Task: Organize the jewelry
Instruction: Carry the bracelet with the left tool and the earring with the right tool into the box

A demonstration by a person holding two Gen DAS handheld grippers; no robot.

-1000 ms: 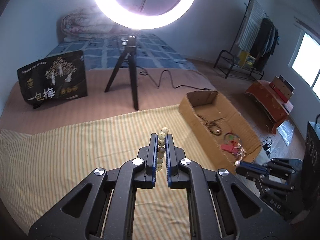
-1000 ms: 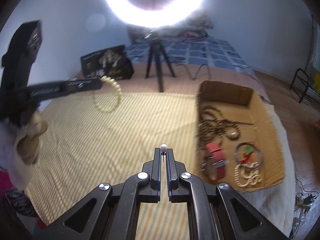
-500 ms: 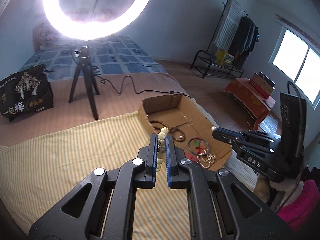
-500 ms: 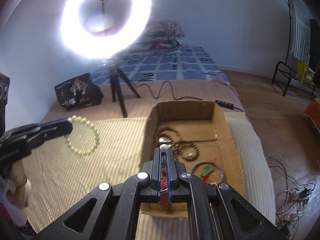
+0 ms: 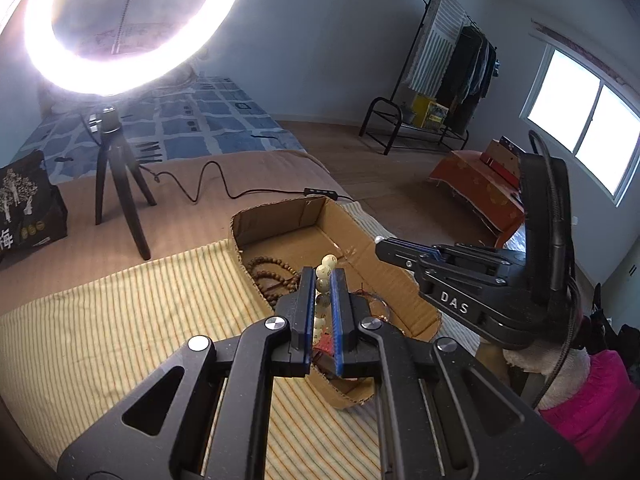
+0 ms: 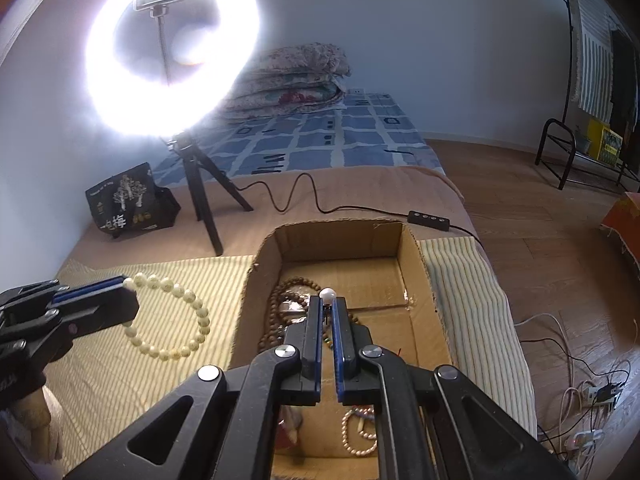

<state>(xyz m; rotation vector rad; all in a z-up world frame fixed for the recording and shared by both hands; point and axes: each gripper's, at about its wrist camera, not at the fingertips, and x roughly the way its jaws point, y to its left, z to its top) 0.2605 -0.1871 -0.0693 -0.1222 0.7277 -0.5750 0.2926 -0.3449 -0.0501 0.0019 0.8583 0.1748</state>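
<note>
My left gripper [image 5: 323, 280] is shut on a cream bead bracelet [image 5: 323, 273] and holds it above the near left edge of the cardboard box [image 5: 280, 216]. In the right wrist view the bracelet [image 6: 172, 320] hangs as a loop from the left gripper [image 6: 120, 284], just left of the box [image 6: 340, 236]. My right gripper [image 6: 327, 304] is shut on a white pearl earring [image 6: 328, 293] above the box's middle; it also shows in the left wrist view [image 5: 380, 242]. Brown bead strings [image 6: 280, 304] and a pearl bracelet [image 6: 356, 432] lie in the box.
The box rests on a yellow striped cloth [image 5: 100, 320] on a bed. A lit ring light on a tripod [image 6: 200, 184] stands behind the box, with its cable and switch [image 6: 428, 220]. A black bag [image 6: 128, 204] sits at the back left.
Both grippers have moved toward the box. The left gripper with the bracelet has come up to the box's left edge, and the right gripper with the earring is farther over the box.
</note>
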